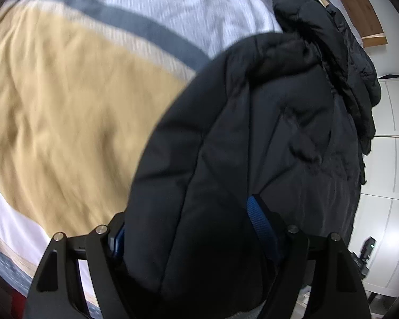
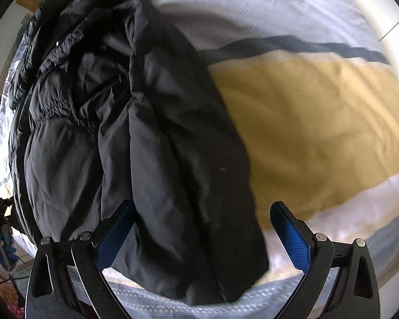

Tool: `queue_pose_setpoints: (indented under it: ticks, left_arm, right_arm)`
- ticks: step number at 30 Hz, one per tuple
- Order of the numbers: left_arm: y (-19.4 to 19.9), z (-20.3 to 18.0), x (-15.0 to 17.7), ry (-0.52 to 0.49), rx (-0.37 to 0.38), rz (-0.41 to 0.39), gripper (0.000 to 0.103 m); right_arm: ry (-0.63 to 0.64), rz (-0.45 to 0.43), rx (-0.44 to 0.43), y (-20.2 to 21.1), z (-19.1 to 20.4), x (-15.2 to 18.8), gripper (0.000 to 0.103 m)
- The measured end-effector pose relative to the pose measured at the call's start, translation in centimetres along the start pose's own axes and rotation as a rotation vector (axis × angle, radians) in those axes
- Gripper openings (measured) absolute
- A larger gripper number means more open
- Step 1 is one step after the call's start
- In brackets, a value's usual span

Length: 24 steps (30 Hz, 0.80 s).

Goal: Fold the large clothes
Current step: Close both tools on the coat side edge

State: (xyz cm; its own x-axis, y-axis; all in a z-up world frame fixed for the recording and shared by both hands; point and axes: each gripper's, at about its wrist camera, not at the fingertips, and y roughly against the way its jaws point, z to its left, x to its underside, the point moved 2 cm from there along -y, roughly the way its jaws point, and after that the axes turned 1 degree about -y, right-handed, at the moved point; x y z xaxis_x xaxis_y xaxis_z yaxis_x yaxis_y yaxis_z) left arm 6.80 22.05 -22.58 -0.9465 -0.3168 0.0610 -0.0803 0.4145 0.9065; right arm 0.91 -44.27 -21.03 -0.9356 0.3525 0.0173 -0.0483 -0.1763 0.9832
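Observation:
A large black puffer jacket (image 1: 266, 138) lies on a bed with a striped cover (image 1: 66, 101). In the left wrist view a thick fold of the jacket bulges between my left gripper's (image 1: 188, 228) blue-padded fingers (image 1: 260, 220), which hold it with the jaws wide around the bulk. In the right wrist view the jacket (image 2: 151, 146) runs up the left and middle of the bed, its hem edge between the fingers. My right gripper (image 2: 202, 218) is open, its blue pads (image 2: 292, 236) apart on either side of the hem and not pressing it.
The bed cover has a mustard band (image 2: 319, 122), white areas (image 2: 252, 10) and a grey stripe (image 1: 135, 24). White cupboard doors (image 1: 391, 186) stand to the right in the left wrist view, and a wooden board (image 1: 359, 8) at the far right. Both views are motion-blurred.

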Motion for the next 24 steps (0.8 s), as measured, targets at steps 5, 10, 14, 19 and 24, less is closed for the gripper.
queue_pose_setpoints:
  ticks: [5,10,14,19,24]
  left_arm:
    - [-0.1,-0.5,0.9,0.035,0.032,0.005,0.077]
    - [-0.1,-1.5,1.6,0.029,0.059,-0.006,0.077]
    - [-0.3,-2.1,1.7,0.042,0.099,-0.006,0.077]
    - [-0.3,-2.1,2.2,0.07,0.101,-0.003,0.076]
    - [0.1,-2.0,2.1,0.108,0.091,-0.009,0.076]
  right_arm:
    - [0.01,0.017,-0.05,-1.3,0.8,0.1,0.097]
    - [0.008,0.034,-0.073,-1.7,1.3,0.8,0.081]
    - [0.011,0.045,-0.082,-1.7,1.5,1.1,0.072]
    - [0.013,0.051,-0.079,-1.0,2.3,1.3,0.052]
    - [0.01,0.052,-0.075,0.4,3.2,1.7,0.044]
